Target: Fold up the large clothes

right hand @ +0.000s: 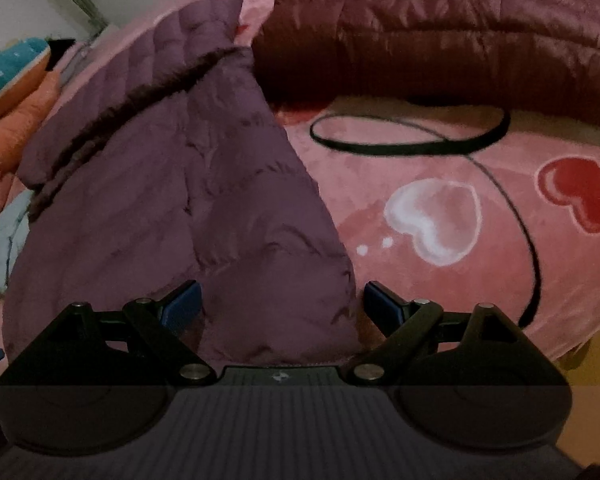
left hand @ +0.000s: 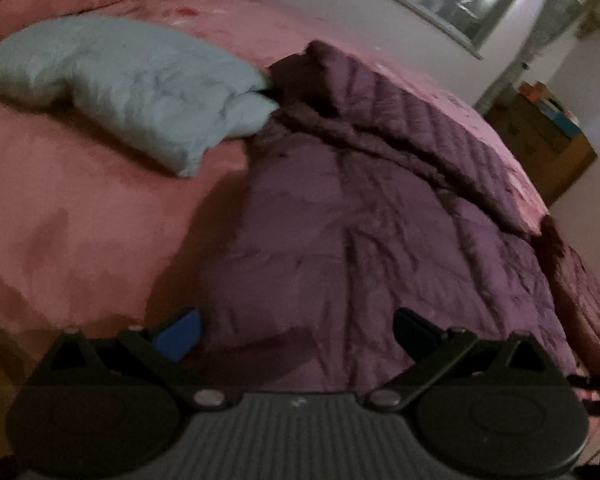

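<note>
Purple puffer coat (left hand: 340, 220) lies spread on pink bed cover (left hand: 80, 220), fur-trimmed hood at far end. Left gripper (left hand: 296, 332) hovers over coat's near hem, fingers wide apart, nothing held. Right gripper (right hand: 282, 304) w/ fingers apart too, over coat's near right edge. Light blue jacket (left hand: 140, 88) sits far left, touching hood. Maroon quilted jacket (right hand: 460, 32) far right.

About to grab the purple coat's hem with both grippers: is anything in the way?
Nothing visible. Both the left gripper and right gripper are open right over the purple coat, with only its fabric between the fingers.
</note>
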`<state>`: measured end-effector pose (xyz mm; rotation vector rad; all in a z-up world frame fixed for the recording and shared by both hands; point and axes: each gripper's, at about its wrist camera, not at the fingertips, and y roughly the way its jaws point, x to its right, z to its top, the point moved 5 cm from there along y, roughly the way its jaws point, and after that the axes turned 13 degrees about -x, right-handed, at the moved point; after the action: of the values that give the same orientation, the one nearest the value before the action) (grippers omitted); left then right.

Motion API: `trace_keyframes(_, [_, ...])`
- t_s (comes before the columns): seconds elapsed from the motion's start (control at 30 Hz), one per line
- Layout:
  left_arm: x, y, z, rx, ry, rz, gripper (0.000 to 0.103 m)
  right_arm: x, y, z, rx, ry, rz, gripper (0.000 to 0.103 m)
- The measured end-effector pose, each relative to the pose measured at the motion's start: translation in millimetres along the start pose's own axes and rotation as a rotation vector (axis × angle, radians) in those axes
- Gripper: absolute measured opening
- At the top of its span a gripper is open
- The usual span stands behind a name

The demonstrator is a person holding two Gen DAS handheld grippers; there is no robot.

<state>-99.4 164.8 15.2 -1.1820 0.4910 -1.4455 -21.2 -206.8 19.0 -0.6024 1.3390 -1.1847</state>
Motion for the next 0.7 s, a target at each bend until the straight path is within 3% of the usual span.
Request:
trace_keyframes(0.3, [-28, 15, 4, -0.044, -0.077, 0.011, 0.102, -13, 16, 0, -0.065, -0.07, 0.004, 0.103])
trace_keyframes(0.43, [-36, 23, 6, -0.072, -0.107, -0.033, 0.102, -18, 18, -1, -0.086, -0.091, 0.057, 0.103])
trace_keyframes(0.53, [-32, 36, 1, -0.145, -0.079, -0.069, 0.102, -17, 18, -1, -0.097, -0.089, 0.083, 0.103])
trace_keyframes(0.7, [-21, 41, -3, -0.172, -0.025, -0.068, 0.102, -12, 20, 2, -0.101, -0.066, 0.114, 0.103])
